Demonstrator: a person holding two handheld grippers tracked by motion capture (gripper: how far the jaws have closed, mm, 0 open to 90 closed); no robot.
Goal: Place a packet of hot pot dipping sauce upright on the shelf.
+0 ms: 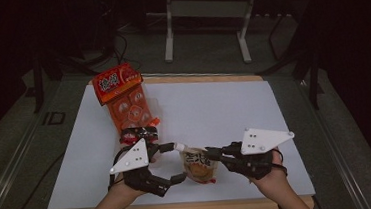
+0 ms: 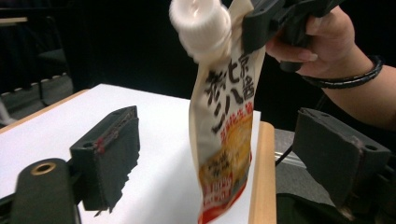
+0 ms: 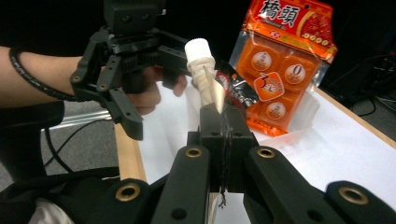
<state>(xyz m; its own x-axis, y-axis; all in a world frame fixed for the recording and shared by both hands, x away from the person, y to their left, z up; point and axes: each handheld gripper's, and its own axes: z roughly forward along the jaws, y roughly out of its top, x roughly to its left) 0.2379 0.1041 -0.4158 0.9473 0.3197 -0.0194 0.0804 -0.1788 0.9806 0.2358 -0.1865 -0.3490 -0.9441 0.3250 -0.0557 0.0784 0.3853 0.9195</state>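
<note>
Two hand-held grippers meet over the table's [image 1: 275, 127] near edge: the right gripper [image 3: 219, 116] pinches a spouted sauce pouch [image 2: 226, 135] by its top, lifted upright, while the left gripper [image 2: 224, 154] stands wide around it, untouching. Closing off-centre could twist the pouch free.

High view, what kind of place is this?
Probably a dim recording studio or lab: a white-topped table on grey carpet, a metal stand behind it, and loose cables on the floor.
</note>
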